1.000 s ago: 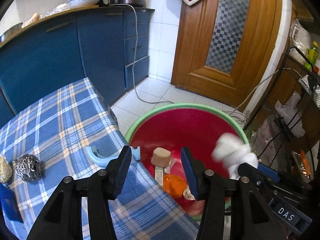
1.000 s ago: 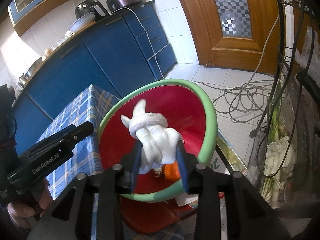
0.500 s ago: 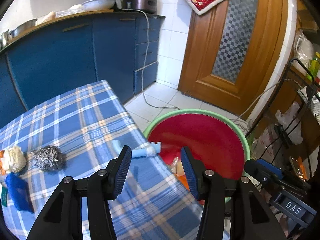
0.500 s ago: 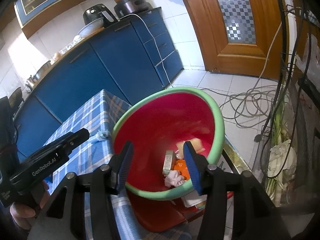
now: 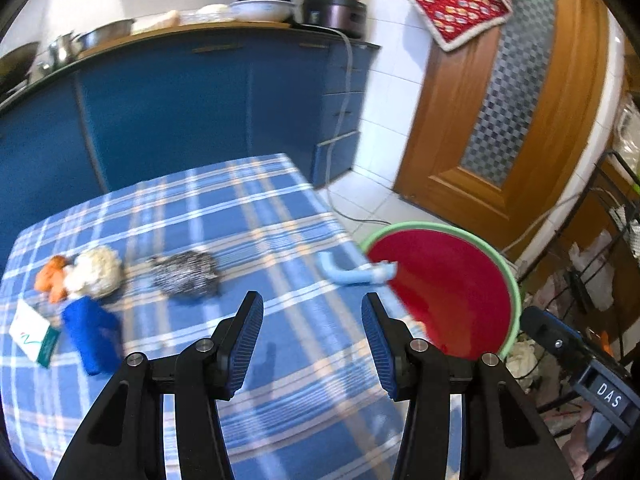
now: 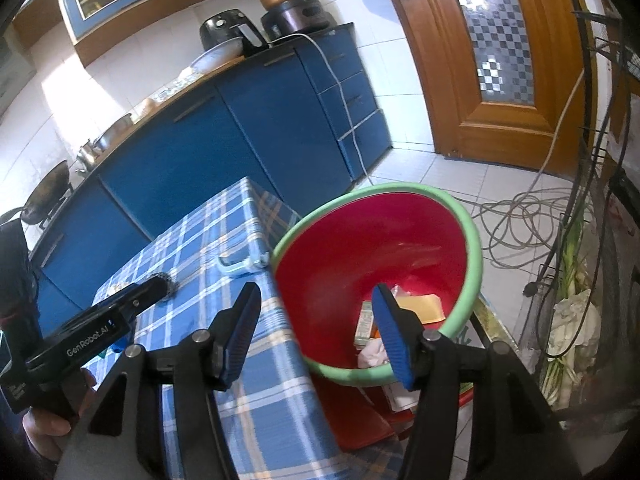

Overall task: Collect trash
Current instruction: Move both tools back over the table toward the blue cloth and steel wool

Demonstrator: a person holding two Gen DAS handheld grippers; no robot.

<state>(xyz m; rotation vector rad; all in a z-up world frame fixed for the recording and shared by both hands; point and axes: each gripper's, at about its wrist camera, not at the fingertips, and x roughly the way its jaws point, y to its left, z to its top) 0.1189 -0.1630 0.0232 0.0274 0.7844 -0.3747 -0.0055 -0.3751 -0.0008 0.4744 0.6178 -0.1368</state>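
Both jaws gape empty; steel scourer (image 5: pixel 185 273) lies beyond the left gripper (image 5: pixel 312 340), toward the counter's (image 5: pixel 280 400) far edge.

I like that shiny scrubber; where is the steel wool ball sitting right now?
The steel wool ball lies on the checked tablecloth in the left wrist view, between the white crumpled wad and the light blue hook.

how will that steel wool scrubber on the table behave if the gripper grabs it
The steel wool scrubber looks like a loose wire tangle, so it will probably squash springily between the pads and weigh little. Its rough strands should resist slipping. Resting slightly flattened on the tablecloth, it seems unlikely to roll.
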